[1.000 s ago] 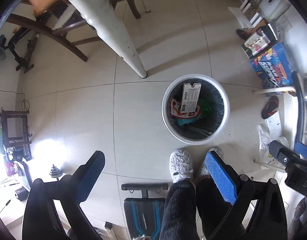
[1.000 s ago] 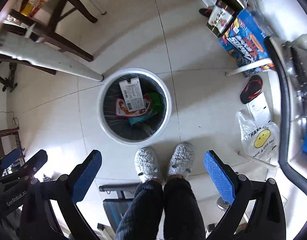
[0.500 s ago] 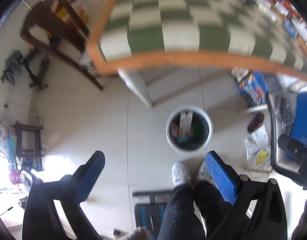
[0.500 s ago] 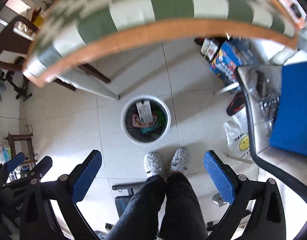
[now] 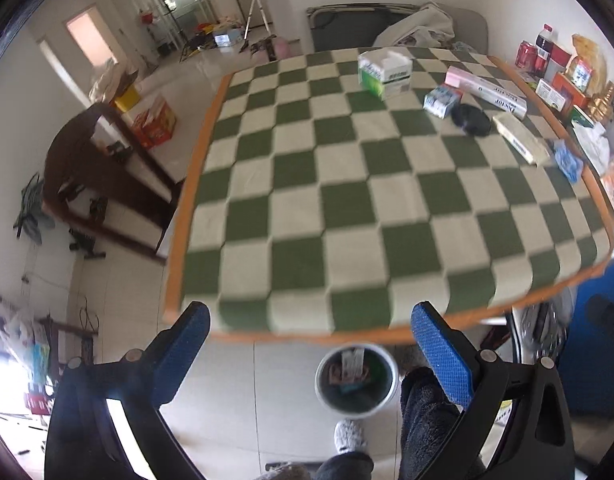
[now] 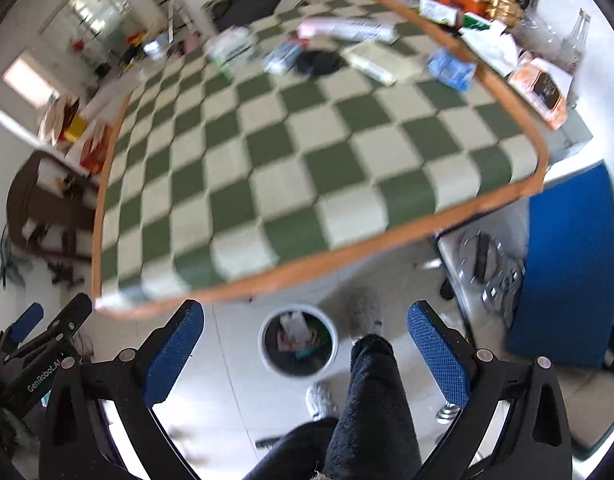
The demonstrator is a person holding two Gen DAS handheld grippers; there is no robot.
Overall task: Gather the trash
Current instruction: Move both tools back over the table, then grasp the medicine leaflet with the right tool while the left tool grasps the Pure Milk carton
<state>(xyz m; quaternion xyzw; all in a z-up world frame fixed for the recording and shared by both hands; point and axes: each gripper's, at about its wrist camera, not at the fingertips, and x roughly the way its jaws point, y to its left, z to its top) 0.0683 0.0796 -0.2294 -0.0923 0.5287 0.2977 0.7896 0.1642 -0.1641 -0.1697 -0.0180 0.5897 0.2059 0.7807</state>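
Left wrist view showed my left gripper [image 5: 309, 344] held level with the near edge of the checkered table [image 5: 347, 208], fingers spread wide and carrying nothing. The right gripper [image 6: 305, 344] was likewise splayed and empty, held beside it. I judged both were raised to table height so I could reach for the next piece of trash. What remained sat clustered at the far right of the cloth: a green tissue box [image 5: 384, 72], a pink carton [image 5: 485, 90], a small blue packet [image 5: 441, 100], a dark round object [image 5: 471, 119], a flat beige box [image 5: 521, 140] and a crumpled blue wrapper [image 5: 567, 162]. The white bin [image 5: 357, 380] stood on the floor just under the table's near edge, beside my slippered feet, already holding some packaging, handy for drops.
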